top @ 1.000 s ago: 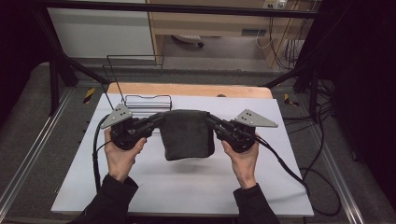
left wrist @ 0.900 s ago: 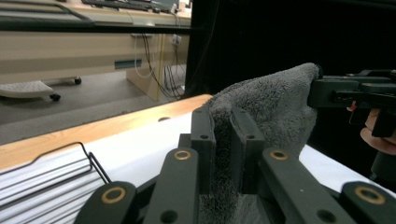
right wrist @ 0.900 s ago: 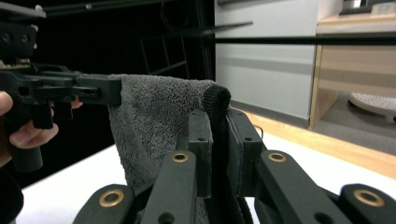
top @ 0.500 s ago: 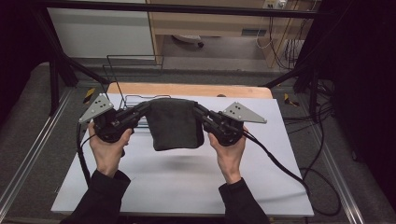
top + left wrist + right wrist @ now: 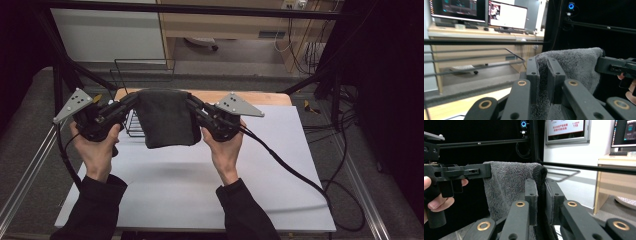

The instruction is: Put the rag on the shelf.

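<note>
Grey towel [image 5: 166,119] hangs above the table [image 5: 200,185], top corners pinched by left claw [image 5: 131,100] and right claw [image 5: 192,106].

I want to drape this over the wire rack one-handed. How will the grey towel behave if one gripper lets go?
Likely floppy: the grey towel hangs slack below the left gripper and right gripper, so a freed corner would probably drop. Its thick pile suggests it will not slip easily. It looks light, hanging off the table.

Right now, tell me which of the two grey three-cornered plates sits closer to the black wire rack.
The grey three-cornered plate on the left gripper: the black wire rack stands just beside that gripper, while the dark grey towel separates it from the right gripper's plate.
</note>
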Available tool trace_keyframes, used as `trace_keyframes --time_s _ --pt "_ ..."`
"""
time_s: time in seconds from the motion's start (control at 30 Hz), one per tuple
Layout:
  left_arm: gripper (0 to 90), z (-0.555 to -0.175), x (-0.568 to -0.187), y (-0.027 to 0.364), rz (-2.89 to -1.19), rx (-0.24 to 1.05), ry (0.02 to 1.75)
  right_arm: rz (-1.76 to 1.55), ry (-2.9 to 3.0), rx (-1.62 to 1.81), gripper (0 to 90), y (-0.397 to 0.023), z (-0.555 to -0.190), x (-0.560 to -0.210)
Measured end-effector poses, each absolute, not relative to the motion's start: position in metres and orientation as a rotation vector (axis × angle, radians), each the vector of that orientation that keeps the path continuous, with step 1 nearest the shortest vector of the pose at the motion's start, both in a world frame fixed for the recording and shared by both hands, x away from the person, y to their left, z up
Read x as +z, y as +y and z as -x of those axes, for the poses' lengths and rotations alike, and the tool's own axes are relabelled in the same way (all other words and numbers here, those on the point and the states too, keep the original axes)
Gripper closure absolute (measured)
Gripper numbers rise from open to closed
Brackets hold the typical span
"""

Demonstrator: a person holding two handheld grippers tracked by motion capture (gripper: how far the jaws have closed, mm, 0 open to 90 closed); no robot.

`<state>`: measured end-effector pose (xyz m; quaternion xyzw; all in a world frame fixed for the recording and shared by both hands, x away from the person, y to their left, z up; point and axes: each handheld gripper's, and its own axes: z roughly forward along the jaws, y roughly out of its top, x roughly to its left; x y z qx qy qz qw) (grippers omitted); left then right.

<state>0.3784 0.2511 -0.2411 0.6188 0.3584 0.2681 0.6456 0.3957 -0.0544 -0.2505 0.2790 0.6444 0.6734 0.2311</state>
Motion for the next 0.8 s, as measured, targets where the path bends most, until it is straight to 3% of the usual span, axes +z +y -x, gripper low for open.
trace_keyframes --time_s 0.8 --pt "81.4 -0.393 -0.193 0.286 -1.273 0.694 0.808 -0.697 1.686 1.89 81.9 -0.01 -0.425 -0.197"
